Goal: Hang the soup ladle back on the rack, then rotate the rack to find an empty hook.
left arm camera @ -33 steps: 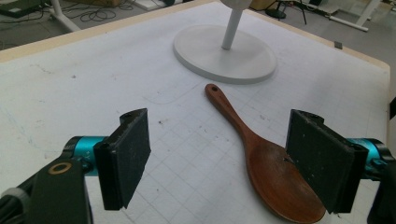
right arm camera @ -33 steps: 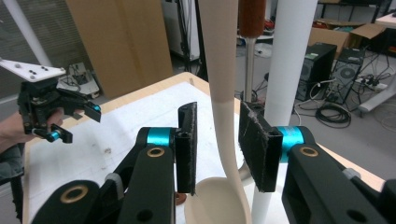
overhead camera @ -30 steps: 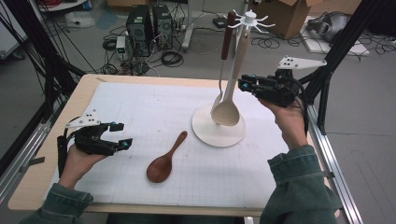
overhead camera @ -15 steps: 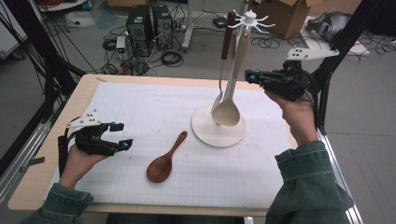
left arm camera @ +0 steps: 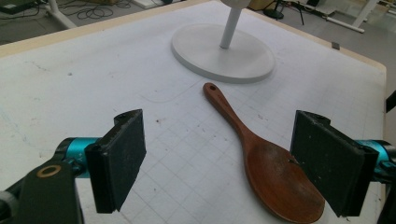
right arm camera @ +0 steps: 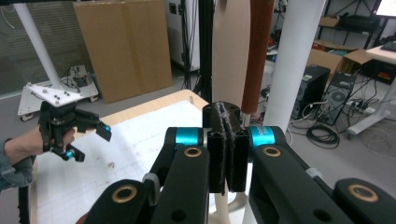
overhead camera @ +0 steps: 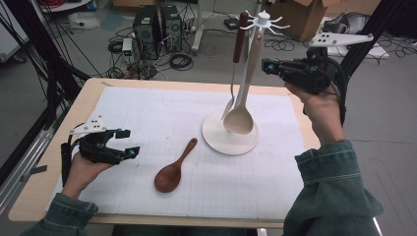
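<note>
Our left gripper (overhead camera: 127,142) jaws released beside brown spoon (overhead camera: 173,167) on worktop (overhead camera: 147,105), our right gripper (overhead camera: 268,65) jaws clenched empty near rack (overhead camera: 230,132)

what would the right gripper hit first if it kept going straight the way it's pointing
Probably the pale wooden spoon's handle hanging on the rack: the right gripper, jaws shut on nothing, points at it, with the brown-handled utensil just beside. The gap between them is hard to judge.
</note>
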A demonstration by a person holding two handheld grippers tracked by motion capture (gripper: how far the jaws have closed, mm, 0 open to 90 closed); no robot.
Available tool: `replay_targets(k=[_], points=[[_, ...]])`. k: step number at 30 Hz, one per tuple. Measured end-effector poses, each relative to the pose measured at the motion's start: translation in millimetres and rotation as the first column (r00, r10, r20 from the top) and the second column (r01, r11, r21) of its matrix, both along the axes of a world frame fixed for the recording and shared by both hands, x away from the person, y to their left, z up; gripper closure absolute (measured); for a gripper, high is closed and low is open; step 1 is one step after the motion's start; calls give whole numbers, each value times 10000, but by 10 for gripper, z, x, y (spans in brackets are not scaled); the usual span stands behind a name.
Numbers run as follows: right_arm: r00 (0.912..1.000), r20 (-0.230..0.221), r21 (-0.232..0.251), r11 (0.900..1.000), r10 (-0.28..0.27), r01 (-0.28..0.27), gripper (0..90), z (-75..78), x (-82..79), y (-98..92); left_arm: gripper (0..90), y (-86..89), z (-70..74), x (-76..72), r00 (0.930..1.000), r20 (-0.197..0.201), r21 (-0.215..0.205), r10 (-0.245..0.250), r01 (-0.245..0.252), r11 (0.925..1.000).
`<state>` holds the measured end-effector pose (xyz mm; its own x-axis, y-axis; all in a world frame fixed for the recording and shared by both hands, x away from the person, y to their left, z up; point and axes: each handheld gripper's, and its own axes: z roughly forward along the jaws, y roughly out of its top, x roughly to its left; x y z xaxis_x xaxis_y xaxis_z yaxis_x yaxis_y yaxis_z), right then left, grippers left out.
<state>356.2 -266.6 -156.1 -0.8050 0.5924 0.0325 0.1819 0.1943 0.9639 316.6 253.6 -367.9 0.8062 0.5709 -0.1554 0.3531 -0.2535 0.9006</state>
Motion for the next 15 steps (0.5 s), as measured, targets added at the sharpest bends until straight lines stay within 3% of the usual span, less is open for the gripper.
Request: replay_targets(k=[9, 15], points=[[9991, 432, 270, 9996, 17, -29, 896, 248, -31, 19, 188, 2, 11, -9, 10000, 27, -32, -3, 3, 10000], [9987, 508, 272, 9996, -75, 62, 896, 311, -20, 62, 188, 4, 19, -9, 10000, 46, -32, 27, -27, 10000]])
